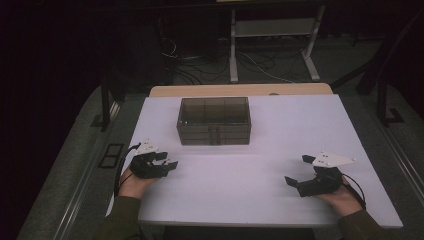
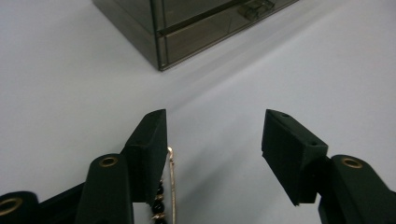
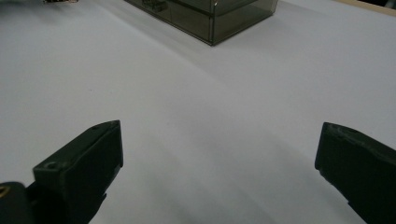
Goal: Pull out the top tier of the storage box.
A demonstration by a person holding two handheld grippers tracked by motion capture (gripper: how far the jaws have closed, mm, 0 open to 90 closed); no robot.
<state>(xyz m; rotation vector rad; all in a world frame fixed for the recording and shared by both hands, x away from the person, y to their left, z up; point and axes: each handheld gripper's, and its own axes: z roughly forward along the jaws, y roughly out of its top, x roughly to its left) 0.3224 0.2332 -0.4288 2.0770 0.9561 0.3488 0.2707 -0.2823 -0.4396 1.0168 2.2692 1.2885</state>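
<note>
Left tongs point(image 2: 214, 144): we see them parted, a gold-and-black beaded chain point(image 2: 170, 186) lying by one pad (visible in the left gripper view).
Right tongs point(image 3: 219, 168): spread wide, nothing between.
Worktop point(image 1: 280, 130): white; smoky drawer box point(image 1: 214, 121) toward its far edge.
Room: dark; cables on floor.
Open space: bare worktop between both tongs.

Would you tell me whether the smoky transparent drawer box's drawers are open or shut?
Shut: both drawer fronts of the smoky transparent drawer box sit flush.

Beaded chain point(image 2: 164, 196) lying on table point(image 2: 70, 93)
</note>
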